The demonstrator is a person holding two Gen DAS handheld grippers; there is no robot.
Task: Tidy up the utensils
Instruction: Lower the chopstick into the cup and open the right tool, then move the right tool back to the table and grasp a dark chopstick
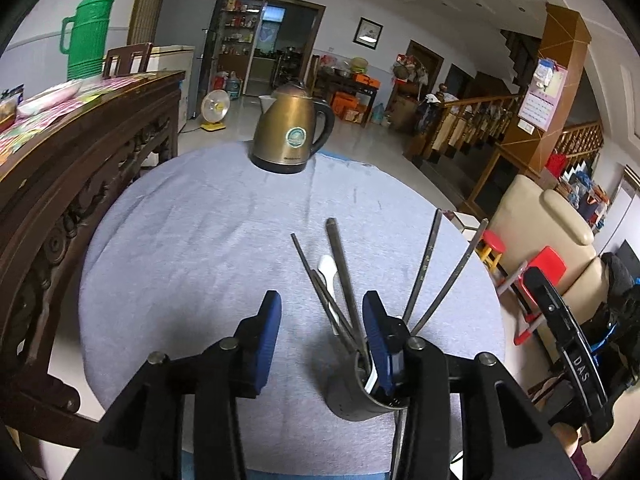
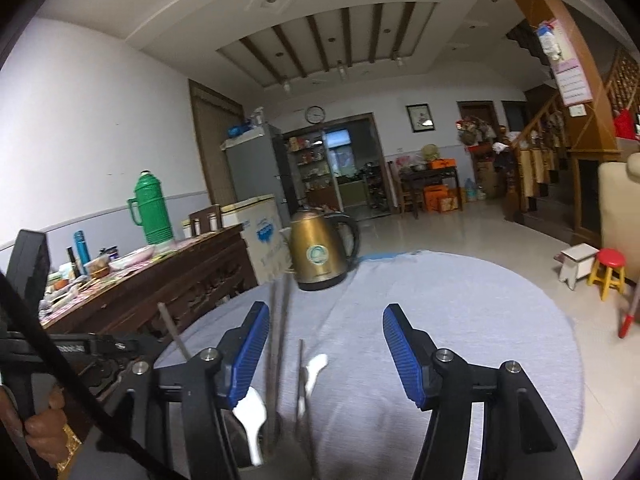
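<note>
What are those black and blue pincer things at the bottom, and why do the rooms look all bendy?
Those are two claws, each held in a person's hand like big tongs. A tiny wide-eye camera sits on each one and looks out along its fingers, which bends the room at the edges. One picture comes from the left claw, the other from the right claw.

Both look over a round table with a grey cloth. At its far side stands a gold kettle. Close by is a dark cup with chopsticks and a white spoon poking out.

Both claws are open and hold nothing. The left one has one blue finger beside the cup's rim. At the edge of the right picture you can see the person's hand gripping the other handle.
</note>
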